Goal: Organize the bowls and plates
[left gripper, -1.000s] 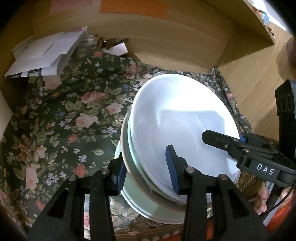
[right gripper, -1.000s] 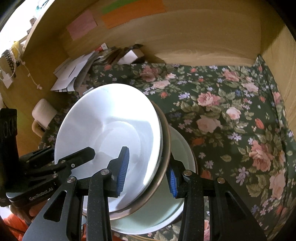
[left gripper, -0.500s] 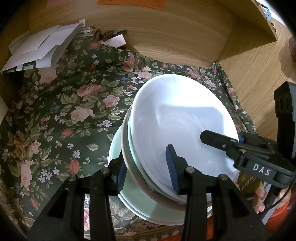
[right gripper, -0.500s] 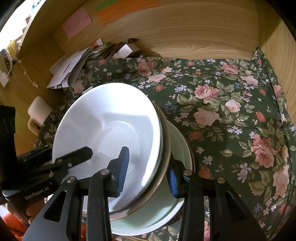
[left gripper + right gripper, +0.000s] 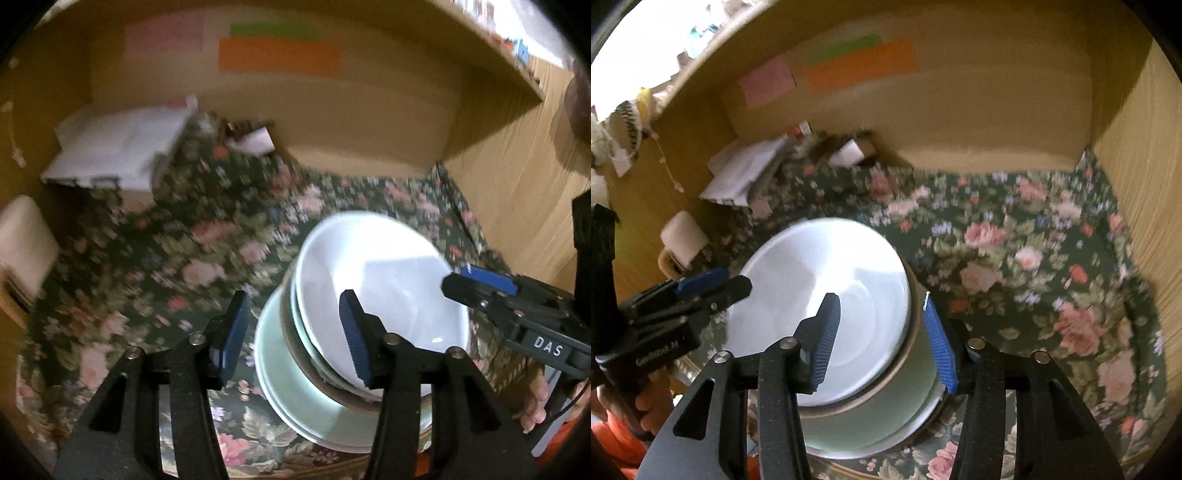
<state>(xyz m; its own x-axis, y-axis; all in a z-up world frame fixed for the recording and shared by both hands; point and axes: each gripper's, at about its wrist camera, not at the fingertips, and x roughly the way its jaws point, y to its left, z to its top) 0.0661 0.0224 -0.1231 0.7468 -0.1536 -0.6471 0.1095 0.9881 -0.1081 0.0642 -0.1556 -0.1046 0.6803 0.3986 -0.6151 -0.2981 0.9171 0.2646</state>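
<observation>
You are holding both grippers at a stack of dishes sitting low and centre in each view, on a dark green desk cloth printed with pink roses [image 5: 1027, 258] inside a wooden alcove. On top sits a wide, shallow white ceramic bowl [image 5: 384, 280], nested in a brown-rimmed bowl [image 5: 912, 332], which is resting on pale green glazed plates [image 5: 295, 384].

The left gripper [image 5: 293, 332] is standing released: one blue-padded finger is lying over the white bowl's inner surface, the other is hanging apart from the stack above the cloth. The right gripper [image 5: 882, 339] is straddling the stack's right edge with both blue pads just beside the rims; you cannot tell whether it is pressing or only bracketing them, though a gap seems to show.

Judging by the look, this stack is going to feel heavy, rigid and glossy, so it is likely to slip and chip. The nested bowls are sitting tilted, so they may slide against each other. Take hold across a rim, one finger inside and one outside, on opposite sides, and keep it level.

A pile of white papers [image 5: 122, 147] is lying at the upper left, with orange and pink sticky notes [image 5: 860, 70] on the back wall.
</observation>
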